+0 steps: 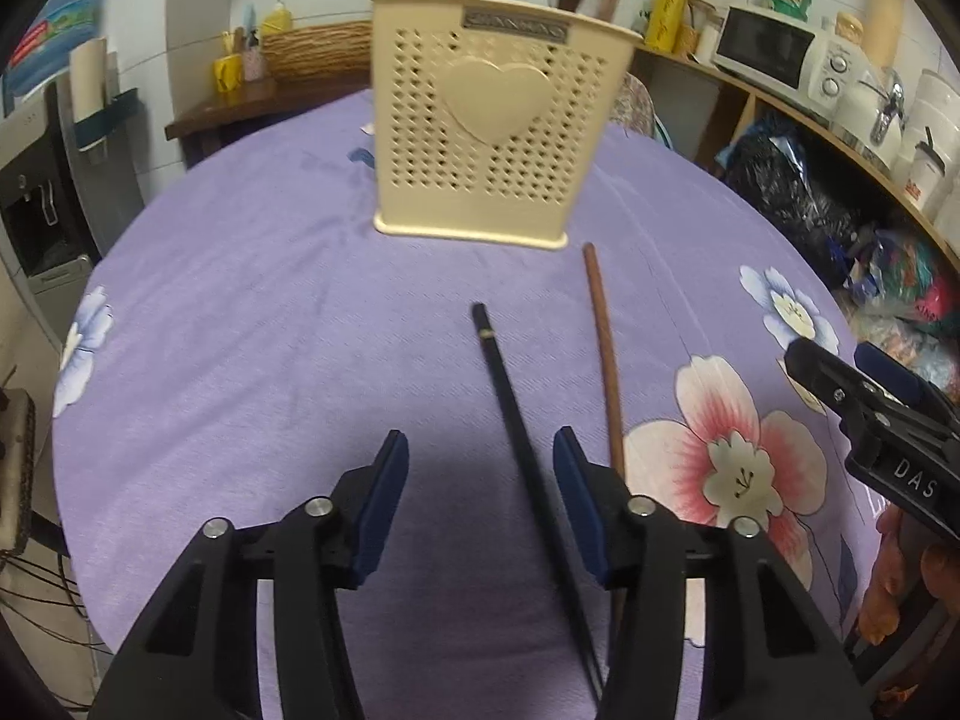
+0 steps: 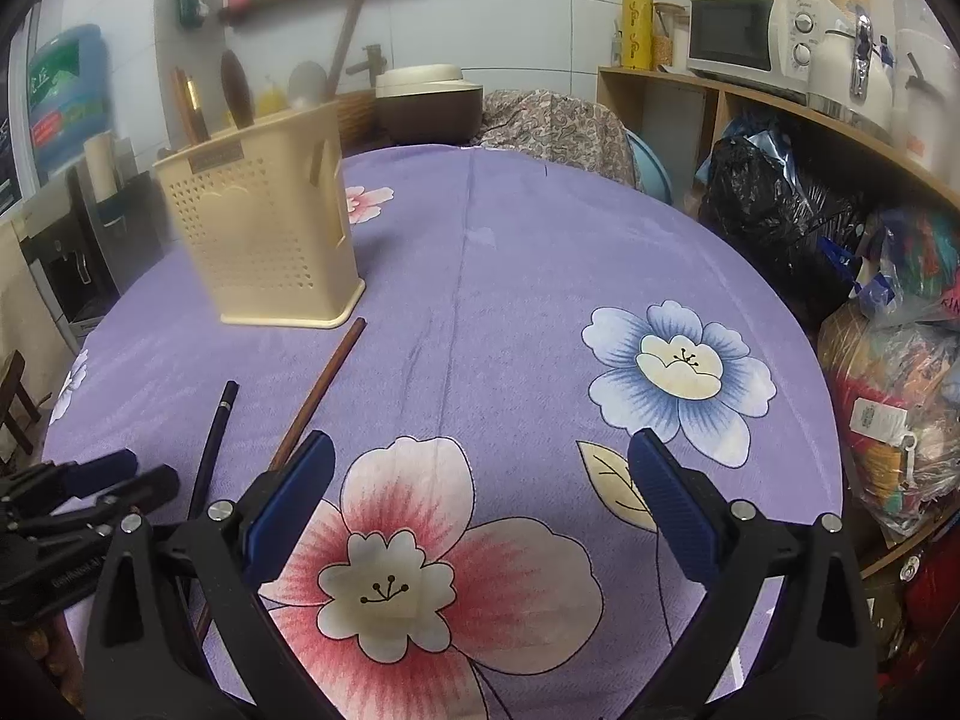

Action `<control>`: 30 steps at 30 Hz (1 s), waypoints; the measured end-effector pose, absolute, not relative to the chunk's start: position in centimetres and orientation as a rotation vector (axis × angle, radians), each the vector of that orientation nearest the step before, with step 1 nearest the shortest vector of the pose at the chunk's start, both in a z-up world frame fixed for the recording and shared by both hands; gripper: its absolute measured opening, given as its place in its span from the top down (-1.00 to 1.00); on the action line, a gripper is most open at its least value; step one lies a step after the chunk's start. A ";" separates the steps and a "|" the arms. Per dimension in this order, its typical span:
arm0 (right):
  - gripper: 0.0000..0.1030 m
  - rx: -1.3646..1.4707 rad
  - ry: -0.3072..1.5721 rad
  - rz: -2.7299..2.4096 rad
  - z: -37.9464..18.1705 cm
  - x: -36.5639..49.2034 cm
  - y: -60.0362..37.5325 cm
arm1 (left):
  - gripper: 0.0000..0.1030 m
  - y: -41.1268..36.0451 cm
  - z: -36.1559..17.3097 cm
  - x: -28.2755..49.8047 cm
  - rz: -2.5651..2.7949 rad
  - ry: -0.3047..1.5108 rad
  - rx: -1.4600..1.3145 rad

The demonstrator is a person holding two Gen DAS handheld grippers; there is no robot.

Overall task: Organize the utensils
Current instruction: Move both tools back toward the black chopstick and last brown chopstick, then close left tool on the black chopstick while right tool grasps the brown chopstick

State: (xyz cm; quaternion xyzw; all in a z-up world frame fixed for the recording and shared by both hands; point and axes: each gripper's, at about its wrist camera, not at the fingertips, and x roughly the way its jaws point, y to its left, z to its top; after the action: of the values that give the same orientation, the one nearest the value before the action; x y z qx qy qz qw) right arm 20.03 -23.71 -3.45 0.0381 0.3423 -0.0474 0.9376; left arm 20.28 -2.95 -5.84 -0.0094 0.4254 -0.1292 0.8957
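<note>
A cream perforated utensil holder (image 1: 480, 120) with a heart on its front stands on the purple flowered tablecloth (image 1: 270, 312), holding several wooden utensils. It also shows in the right wrist view (image 2: 264, 234). A black chopstick (image 1: 510, 426) and a brown wooden chopstick (image 1: 603, 348) lie side by side in front of it; both also show in the right wrist view, the black chopstick (image 2: 210, 444) and the brown one (image 2: 321, 387). My left gripper (image 1: 480, 450) is open with the black chopstick between its fingers. My right gripper (image 2: 480, 450) is open and empty above a pink flower print.
A wooden shelf (image 2: 750, 96) with a microwave (image 2: 744, 30) and jars runs along the right. Bags (image 2: 780, 216) pile below it. A water dispenser (image 1: 42, 210) stands at the left. A rice cooker (image 2: 429, 99) sits beyond the table's far edge.
</note>
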 end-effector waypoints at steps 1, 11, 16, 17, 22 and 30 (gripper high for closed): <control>-0.89 0.078 0.700 -0.096 -3.5 20.0 -23.6 | 0.14 -3.2 -6.0 20.3 -0.274 0.890 -0.018; -0.89 0.075 0.703 -0.083 -3.4 19.9 -22.9 | 0.75 -5.0 -7.0 20.0 -0.264 0.924 0.025; -0.88 0.088 0.720 -0.059 -3.4 20.2 -22.8 | 0.80 -4.1 -7.0 20.2 -0.284 0.931 -0.013; -0.85 0.091 0.730 -0.049 -3.5 20.3 -22.7 | 0.81 -3.9 -6.9 20.3 -0.281 0.931 -0.007; -0.55 0.090 0.798 0.052 -4.2 20.9 -20.5 | 0.83 -1.2 -6.9 21.3 -0.233 0.932 -0.047; -0.29 -0.005 0.914 0.118 -6.6 22.2 -14.2 | 0.83 0.7 -6.9 21.6 -0.209 0.932 -0.094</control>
State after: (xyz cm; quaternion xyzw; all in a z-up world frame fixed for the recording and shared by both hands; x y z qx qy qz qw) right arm 22.21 -14.24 -6.57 -0.0025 0.4412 0.0572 0.8956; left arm 21.65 0.69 -6.93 -0.0453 0.4482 -0.1005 0.8871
